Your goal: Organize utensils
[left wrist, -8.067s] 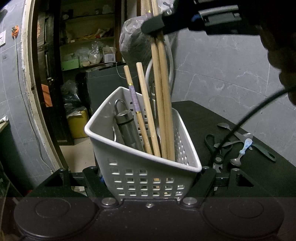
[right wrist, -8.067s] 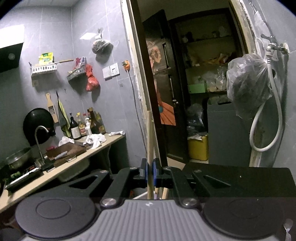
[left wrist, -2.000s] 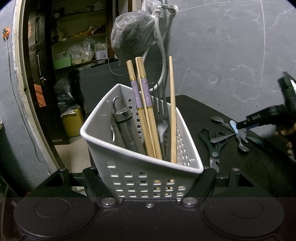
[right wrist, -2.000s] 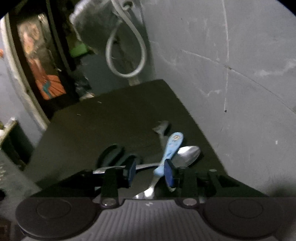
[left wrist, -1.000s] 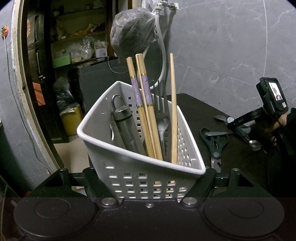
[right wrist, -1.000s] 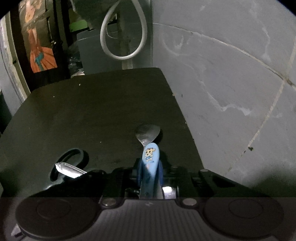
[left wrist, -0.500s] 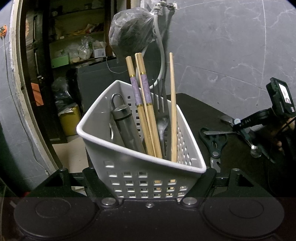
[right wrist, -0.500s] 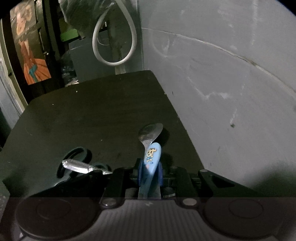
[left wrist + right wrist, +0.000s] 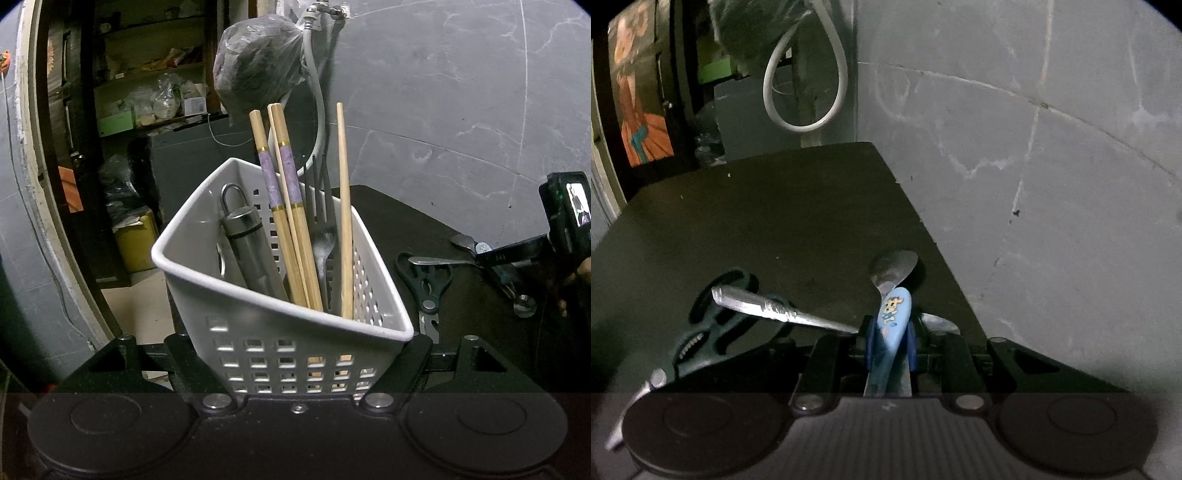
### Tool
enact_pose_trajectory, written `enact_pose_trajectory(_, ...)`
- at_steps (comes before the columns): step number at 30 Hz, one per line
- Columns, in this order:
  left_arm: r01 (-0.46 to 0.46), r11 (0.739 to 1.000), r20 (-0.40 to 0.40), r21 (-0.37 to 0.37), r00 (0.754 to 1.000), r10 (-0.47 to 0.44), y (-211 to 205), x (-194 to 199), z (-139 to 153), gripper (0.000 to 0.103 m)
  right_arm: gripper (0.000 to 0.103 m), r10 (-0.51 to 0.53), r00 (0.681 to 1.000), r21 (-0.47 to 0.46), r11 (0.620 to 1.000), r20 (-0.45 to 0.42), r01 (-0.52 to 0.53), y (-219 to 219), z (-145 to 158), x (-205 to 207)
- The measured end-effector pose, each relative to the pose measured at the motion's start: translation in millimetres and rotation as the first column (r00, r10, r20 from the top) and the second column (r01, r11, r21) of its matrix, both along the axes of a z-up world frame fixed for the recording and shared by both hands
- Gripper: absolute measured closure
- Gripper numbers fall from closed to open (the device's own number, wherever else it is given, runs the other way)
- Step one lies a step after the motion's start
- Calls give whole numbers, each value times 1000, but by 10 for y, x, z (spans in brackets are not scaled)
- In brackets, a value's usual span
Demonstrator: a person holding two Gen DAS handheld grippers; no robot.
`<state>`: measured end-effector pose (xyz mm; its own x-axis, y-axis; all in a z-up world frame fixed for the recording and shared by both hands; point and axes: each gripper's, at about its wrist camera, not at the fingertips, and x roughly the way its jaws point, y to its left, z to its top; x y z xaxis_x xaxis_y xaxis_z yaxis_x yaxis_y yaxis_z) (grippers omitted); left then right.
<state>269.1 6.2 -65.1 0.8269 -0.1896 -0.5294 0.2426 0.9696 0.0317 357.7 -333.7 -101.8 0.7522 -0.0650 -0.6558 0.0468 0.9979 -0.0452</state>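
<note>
Right claw [image 9: 890, 345] around blue-handled spoon [image 9: 892, 314]

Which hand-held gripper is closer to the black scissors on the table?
Right. The right hand-held gripper, shut on the blue-handled spoon, sits just beside the scissors. The left hand-held gripper clamps the white basket, farther away.

Two close, downward-tilted wrist views, sharing the scissors [image 9: 424, 280] [image 9: 713, 328].

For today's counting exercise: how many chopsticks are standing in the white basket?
3. Two purple-banded chopsticks lean side by side in the middle of the basket; one plain chopstick stands to their right. Others could be hidden low behind the basket wall.
</note>
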Motion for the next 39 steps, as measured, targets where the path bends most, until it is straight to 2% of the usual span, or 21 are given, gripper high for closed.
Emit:
enact_pose_trajectory(4,0,1000,0,0,1000,0,0,2,0,26,83,10,1000,-123,992,27,-7,181,-39,-83)
enact_pose_trajectory(8,5,1000,0,0,1000,-5,0,9,5,26,85,45,998,-260,965,52,-30,382,-88,-188)
enact_pose_trajectory(10,7,1000,0,-1,1000,-7,-3,9,5,26,92,67,996,-319,947,61,-45,474,-107,-237)
enact_pose_trajectory(13,12,1000,0,-1,1000,-12,3,14,2,26,94,107,992,-363,929,68,-76,574,-122,-300)
enact_pose_trajectory(17,18,1000,1,-4,1000,-18,31,-2,3,26,95,113,992,-314,945,54,-91,573,-90,-348)
enact_pose_trajectory(20,24,1000,2,-6,1000,-24,46,-4,4,26,95,96,994,-232,969,50,-82,521,1,-364)
enact_pose_trajectory(23,28,1000,3,-10,1000,-28,61,-2,1,26,94,64,995,-112,992,78,-55,425,217,-460)
enact_pose_trajectory(26,33,999,7,-14,999,-33,76,-8,-9,25,94,58,987,-12,998,151,-57,364,525,-593)
enact_pose_trajectory(30,41,999,10,-22,999,-41,104,-11,-22,25,95,80,961,57,994,264,-98,398,897,-777)
enact_pose_trajectory(39,51,998,16,-37,999,-51,146,-15,-42,25,94,180,866,74,968,467,-241,742,1770,-865)
